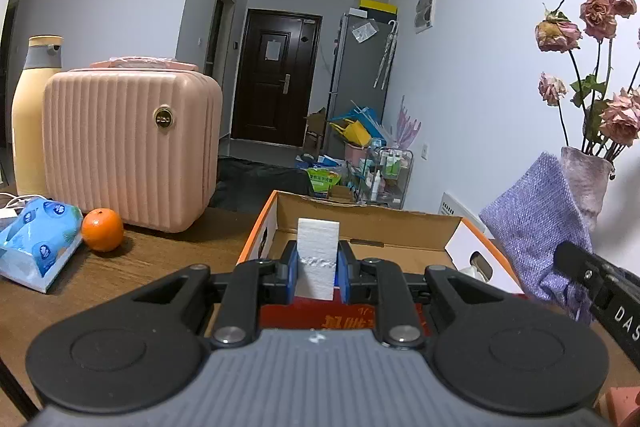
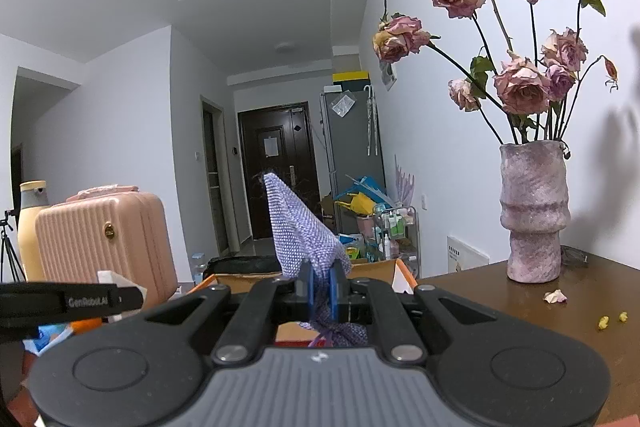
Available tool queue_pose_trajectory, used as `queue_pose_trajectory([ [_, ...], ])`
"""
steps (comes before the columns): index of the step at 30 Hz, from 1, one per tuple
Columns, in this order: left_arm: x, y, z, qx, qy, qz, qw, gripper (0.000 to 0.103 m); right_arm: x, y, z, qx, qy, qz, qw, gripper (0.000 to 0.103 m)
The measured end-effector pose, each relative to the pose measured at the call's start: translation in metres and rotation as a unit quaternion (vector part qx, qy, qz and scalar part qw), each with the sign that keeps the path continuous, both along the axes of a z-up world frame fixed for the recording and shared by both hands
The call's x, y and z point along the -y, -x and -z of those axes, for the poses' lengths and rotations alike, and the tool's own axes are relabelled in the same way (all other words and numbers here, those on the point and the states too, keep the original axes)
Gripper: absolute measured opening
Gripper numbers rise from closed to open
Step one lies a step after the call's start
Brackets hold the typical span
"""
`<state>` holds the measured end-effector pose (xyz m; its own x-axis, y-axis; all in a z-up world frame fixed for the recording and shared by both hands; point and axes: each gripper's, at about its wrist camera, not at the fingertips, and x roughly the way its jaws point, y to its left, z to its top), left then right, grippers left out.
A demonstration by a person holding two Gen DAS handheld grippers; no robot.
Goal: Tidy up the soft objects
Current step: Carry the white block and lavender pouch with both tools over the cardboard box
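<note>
Left wrist view, running from its left edge: a blue tissue pack point(image 1: 38, 241) lies on the brown surface point(image 1: 168, 251) with an orange point(image 1: 103, 229) just beside it, and behind them stand a cream bottle point(image 1: 34, 115) and a ribbed pink case point(image 1: 132, 143), all well clear of the work. At the middle, the left tongs point(image 1: 318, 265) are clenched on a white foam block point(image 1: 317, 255), pinched low down so that most of it stands upright above the pads; it hangs over the open cardboard box point(image 1: 360, 227), probably the bin for the soft things. To the right, a purple knitted cloth point(image 1: 538, 223) dangles from the other tool, in front of the vase. Right wrist view: the right tongs point(image 2: 322, 293) grasp that purple knitted cloth by a bunched fold, one corner sticking up and the rest sagging below, since limp fabric only holds where it is gathered. Both items look carried toward the box together. Farther right, a stone-textured vase point(image 2: 534, 211) of dried roses point(image 2: 520, 83) stands on the surface, fallen petals point(image 2: 556, 295) near it
</note>
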<state>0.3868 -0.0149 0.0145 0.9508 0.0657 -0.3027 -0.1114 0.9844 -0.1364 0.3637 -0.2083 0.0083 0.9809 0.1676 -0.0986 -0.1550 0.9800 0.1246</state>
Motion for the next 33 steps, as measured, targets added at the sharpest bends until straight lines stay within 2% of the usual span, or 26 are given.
queue_pose_trajectory([
  [15,0.001,-0.039,0.0,0.001,-0.003,-0.004,1.0,0.02,-0.003,-0.045,-0.008,0.002,0.0,-0.002,1.0,0.007],
  [33,0.006,-0.066,0.003,0.001,-0.013,-0.007,0.9999,0.02,-0.007,-0.087,-0.013,-0.01,0.002,-0.008,1.0,0.007],
])
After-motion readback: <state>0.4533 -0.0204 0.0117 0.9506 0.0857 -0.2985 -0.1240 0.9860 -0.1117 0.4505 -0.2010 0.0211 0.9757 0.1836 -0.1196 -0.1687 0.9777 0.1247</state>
